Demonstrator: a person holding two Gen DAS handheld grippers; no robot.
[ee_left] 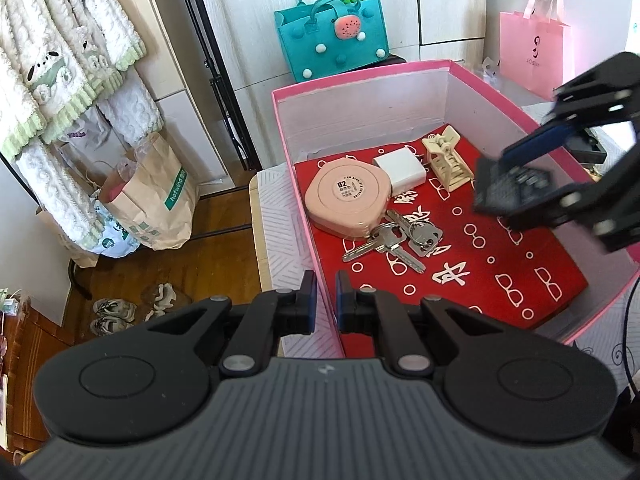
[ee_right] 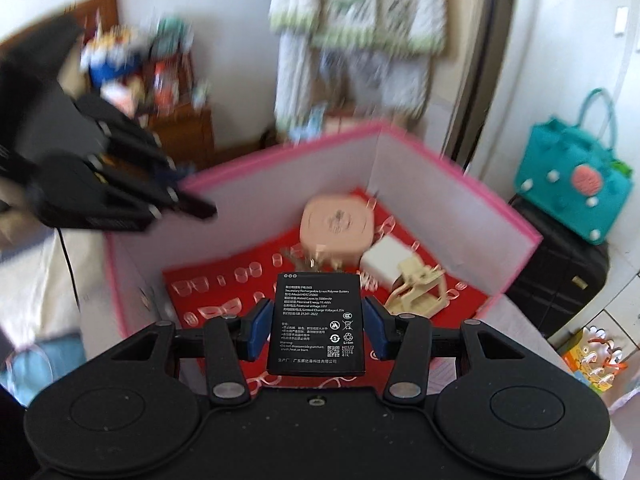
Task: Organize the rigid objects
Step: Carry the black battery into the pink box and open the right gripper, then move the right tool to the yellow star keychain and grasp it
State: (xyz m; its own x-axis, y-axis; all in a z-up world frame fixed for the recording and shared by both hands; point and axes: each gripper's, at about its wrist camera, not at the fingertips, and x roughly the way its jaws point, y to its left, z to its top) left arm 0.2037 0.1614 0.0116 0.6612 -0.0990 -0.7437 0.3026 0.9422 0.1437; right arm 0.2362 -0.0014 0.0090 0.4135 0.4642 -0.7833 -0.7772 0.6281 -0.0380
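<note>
A pink box (ee_left: pixel 360 80) lined with a red printed sheet (ee_left: pixel 480 248) holds a pink rounded case (ee_left: pixel 346 200), a white charger (ee_left: pixel 402 172), a cream clip stand (ee_left: pixel 446 156) and a bunch of keys (ee_left: pixel 396 240). My left gripper (ee_left: pixel 325 300) is shut on the box's near left wall, one finger on each side of the rim. My right gripper (ee_right: pixel 318 320) is shut on a black flat battery (ee_right: pixel 316 312), label up, and hovers above the right side of the box. In the left wrist view the battery (ee_left: pixel 504 194) is blurred.
A teal felt bag (ee_left: pixel 332 40) stands behind the box on a black suitcase (ee_right: pixel 556 272). At the back right is a pink paper bag (ee_left: pixel 534 48). On the floor to the left are a brown paper bag (ee_left: pixel 160 196) and shoes (ee_left: pixel 112 312), below hanging clothes (ee_left: pixel 60 60).
</note>
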